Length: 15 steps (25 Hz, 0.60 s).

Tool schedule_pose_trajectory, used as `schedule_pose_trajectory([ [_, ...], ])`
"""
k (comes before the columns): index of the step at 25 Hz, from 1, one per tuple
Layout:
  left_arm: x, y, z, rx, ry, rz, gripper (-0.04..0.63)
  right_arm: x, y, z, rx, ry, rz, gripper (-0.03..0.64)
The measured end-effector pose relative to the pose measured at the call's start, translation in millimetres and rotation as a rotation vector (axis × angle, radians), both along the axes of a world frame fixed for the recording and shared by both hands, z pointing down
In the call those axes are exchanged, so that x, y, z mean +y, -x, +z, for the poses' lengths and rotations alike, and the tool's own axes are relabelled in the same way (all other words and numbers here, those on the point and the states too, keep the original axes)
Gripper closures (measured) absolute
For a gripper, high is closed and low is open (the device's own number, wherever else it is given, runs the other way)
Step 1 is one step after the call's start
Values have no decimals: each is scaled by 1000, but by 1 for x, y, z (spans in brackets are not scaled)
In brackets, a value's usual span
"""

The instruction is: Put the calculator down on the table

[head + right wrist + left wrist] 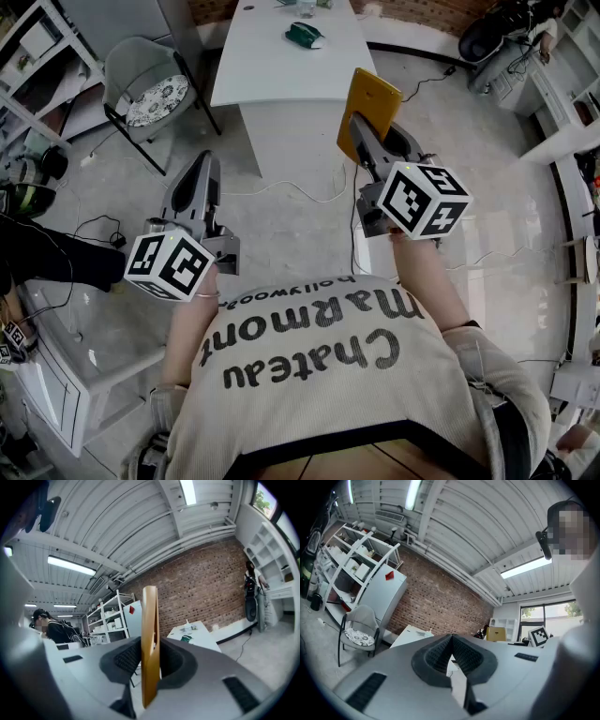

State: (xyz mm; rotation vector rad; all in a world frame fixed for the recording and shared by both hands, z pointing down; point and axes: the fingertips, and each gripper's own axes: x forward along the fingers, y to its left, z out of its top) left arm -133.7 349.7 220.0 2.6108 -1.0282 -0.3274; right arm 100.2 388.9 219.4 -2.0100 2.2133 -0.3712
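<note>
Seen from above, a person stands on a pale floor holding a gripper in each hand, both pointing level towards a white table (pixel 272 70) well ahead. The right gripper (pixel 370 131) is clamped on the calculator (pixel 372 105), a thin yellow-orange slab standing on edge between the jaws and not yet over the table. The left gripper (pixel 201 161) has its jaws closed together with nothing between them.

The likely risks: the slab is pinched near one end only, so it could pivot or slide in the pads as it travels. Let go on its narrow edge, it would probably topple and clatter, or drop to the floor if released short of the tabletop. A small green object (pixel 305 36) lies towards the table's far end – setting down there could knock it.

The calculator looks hard, smooth and flat, probably plastic, with rounded corners. The jaw pads are dark, ribbed and rubbery; the gripper bodies are smooth grey plastic, each carrying a black-and-white marker cube. The tabletop is plain, matt and rectangular – a grey chair (pixel 150 84) with a patterned seat cushion stands to its left
</note>
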Motion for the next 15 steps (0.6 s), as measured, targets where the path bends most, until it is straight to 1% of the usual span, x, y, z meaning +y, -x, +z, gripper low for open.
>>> schedule_pose_trajectory([
  [4, -3, 7, 1, -2, 0, 7, 592, -2, 5, 4, -1, -2, 16, 525],
  [8, -2, 23, 11, -22, 8, 23, 592, -2, 22, 16, -9, 9, 30, 525],
  [13, -5, 38, 31, -52, 27, 24, 592, -3, 32, 34, -42, 27, 43, 525],
  [15, -12, 44, 40, -53, 39, 22, 592, -9, 37, 43, -61, 46, 45, 525],
])
